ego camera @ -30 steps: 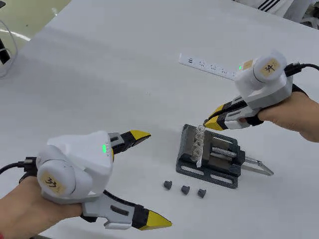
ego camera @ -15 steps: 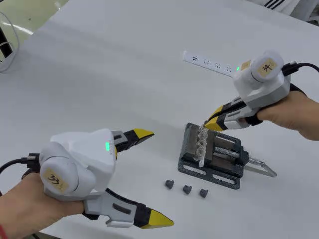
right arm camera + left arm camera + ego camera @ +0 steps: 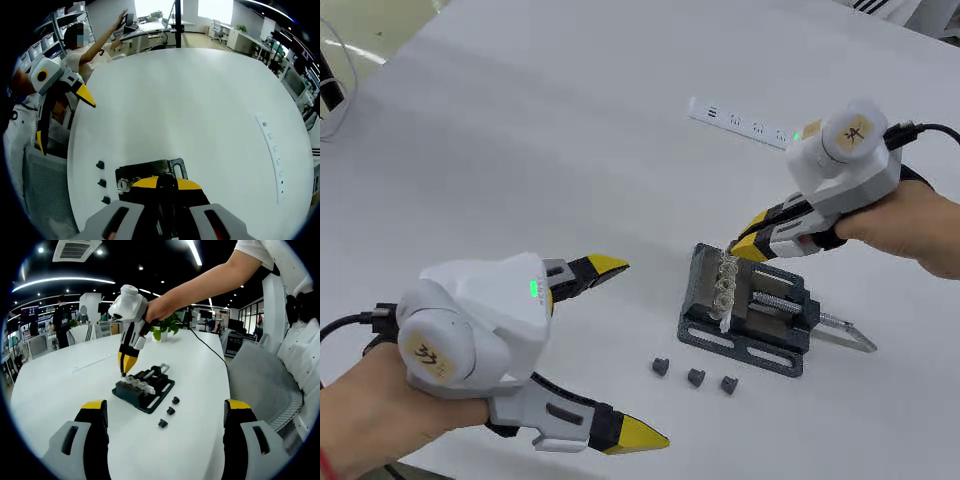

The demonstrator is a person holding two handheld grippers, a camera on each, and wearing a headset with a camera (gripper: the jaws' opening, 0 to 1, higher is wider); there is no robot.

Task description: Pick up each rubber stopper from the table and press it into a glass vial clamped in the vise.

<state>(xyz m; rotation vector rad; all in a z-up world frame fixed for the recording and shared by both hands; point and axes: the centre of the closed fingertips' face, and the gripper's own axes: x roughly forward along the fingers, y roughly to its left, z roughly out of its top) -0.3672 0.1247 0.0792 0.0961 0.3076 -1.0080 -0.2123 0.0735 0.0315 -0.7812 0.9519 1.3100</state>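
I had right gripper (image 3: 737, 248) pinched closed over the vials (image 3: 723, 287) in the vise (image 3: 742, 346), three stoppers (image 3: 696, 378) lay on the surface (image 3: 520, 150) just beside the vise, left gripper (image 3: 634, 352) spread wide, well apart

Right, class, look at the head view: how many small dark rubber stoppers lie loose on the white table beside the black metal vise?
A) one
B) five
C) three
C: three small dark rubber stoppers lie in a row on the white table, just in front of the black metal vise.
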